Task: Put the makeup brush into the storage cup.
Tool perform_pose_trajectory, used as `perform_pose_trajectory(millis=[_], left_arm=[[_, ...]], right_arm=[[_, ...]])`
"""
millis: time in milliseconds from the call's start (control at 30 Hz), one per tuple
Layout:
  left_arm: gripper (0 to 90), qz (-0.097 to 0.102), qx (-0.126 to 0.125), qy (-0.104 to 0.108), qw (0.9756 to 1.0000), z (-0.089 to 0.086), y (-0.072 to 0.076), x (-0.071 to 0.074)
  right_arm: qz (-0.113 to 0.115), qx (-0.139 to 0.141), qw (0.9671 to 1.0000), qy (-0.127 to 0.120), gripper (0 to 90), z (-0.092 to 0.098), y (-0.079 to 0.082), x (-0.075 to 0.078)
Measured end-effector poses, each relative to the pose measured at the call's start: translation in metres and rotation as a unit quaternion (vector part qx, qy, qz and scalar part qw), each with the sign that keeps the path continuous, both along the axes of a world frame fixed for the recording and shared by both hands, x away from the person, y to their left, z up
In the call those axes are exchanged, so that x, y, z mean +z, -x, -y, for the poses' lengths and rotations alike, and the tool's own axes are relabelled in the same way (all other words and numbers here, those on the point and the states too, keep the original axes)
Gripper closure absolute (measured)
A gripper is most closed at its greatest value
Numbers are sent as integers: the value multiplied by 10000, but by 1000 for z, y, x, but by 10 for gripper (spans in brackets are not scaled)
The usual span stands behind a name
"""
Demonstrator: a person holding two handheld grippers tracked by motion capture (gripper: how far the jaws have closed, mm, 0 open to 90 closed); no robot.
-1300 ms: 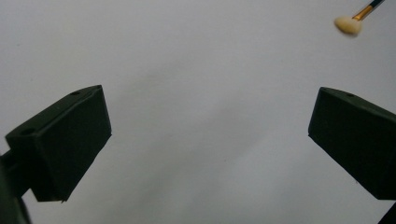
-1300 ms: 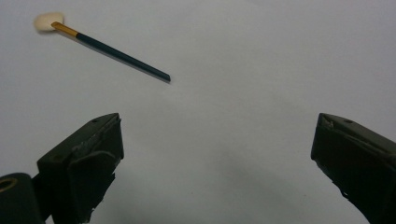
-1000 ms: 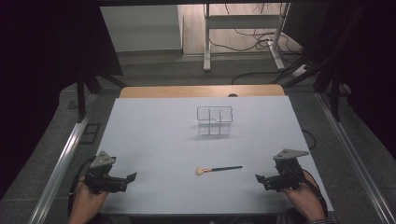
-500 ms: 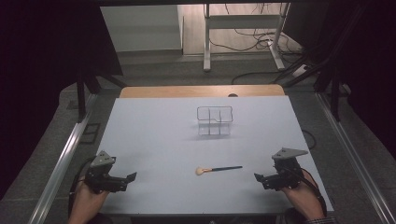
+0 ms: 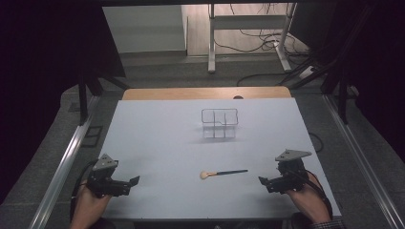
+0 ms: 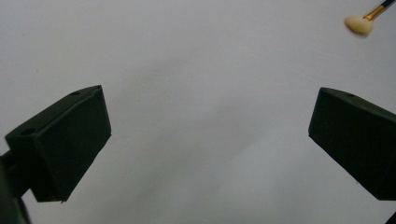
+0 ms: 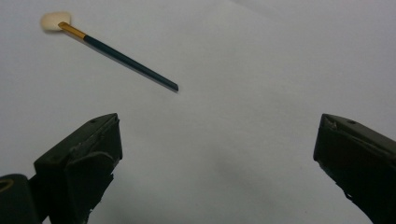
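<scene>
on the white table [image 5: 157, 143], near its front edge, a brush [image 5: 223, 173] lay flat between the two grippers, pale bristles toward the left gripper [image 5: 128, 183], dark handle toward the right gripper [image 5: 267, 183]. both grippers rested low at the front corners, jaws wide apart, holding nothing. a clear divided box [image 5: 219, 123] stood farther back, well apart from the brush.
</scene>
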State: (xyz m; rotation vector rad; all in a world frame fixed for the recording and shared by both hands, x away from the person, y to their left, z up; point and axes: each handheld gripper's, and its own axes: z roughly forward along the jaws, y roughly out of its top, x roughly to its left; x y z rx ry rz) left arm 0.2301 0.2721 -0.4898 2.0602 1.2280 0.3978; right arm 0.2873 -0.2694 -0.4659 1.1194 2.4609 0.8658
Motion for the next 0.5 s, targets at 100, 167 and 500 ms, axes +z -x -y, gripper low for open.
perform_pose_trajectory(millis=[100, 167, 500], left_arm=[[0, -5, 2, -7, 10000, 0, 0, 0], [0, -8, 0, -34, 10000, 1, 0, -1], [0, -13, -7, -68, 10000, 1, -1, 0]], right_arm=[[-27, 11, 10000, -23, 6, -1, -1, 1], [2, 25, 10000, 2, 2, -3, -2, 3], [-158, -71, 9998, -48, 0, -4, -8, 9]])
